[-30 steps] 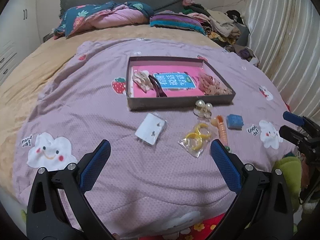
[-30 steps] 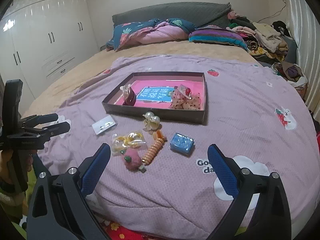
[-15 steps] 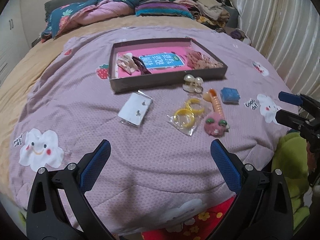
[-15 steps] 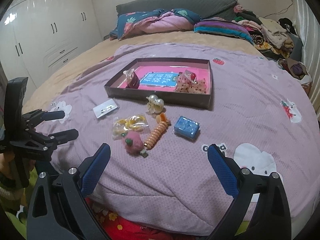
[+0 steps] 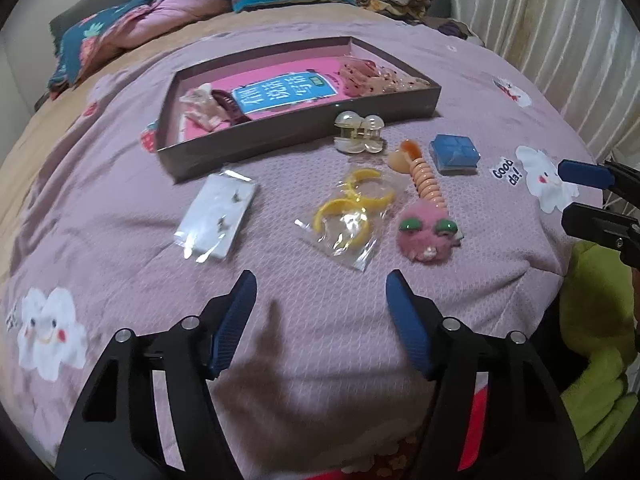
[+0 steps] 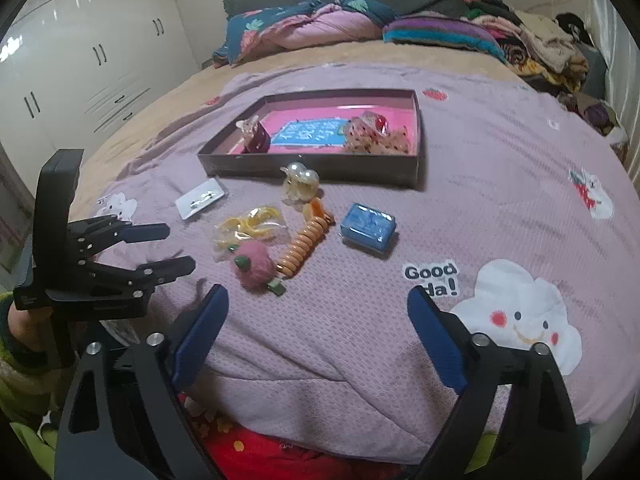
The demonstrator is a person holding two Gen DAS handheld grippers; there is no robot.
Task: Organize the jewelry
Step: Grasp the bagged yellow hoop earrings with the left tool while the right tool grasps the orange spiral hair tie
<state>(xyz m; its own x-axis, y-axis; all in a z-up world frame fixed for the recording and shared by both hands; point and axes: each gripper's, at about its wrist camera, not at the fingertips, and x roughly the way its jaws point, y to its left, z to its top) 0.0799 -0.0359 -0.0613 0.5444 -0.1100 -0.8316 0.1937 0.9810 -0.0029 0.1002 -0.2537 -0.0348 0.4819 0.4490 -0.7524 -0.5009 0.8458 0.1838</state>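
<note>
Black tongs (image 5: 320,292) with blue pads (image 5: 236,320), silver screws, green sleeves (image 5: 596,320).

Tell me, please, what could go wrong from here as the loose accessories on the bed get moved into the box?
1. The yellow hoops sit in a slippery clear bag, so the open left tongs may pinch only film and drop it.
2. The pink fuzzy clip, coiled hair tie and bag lie packed together; grabbing one could drag another.
3. The soft quilt may bunch between the fingers.
</note>
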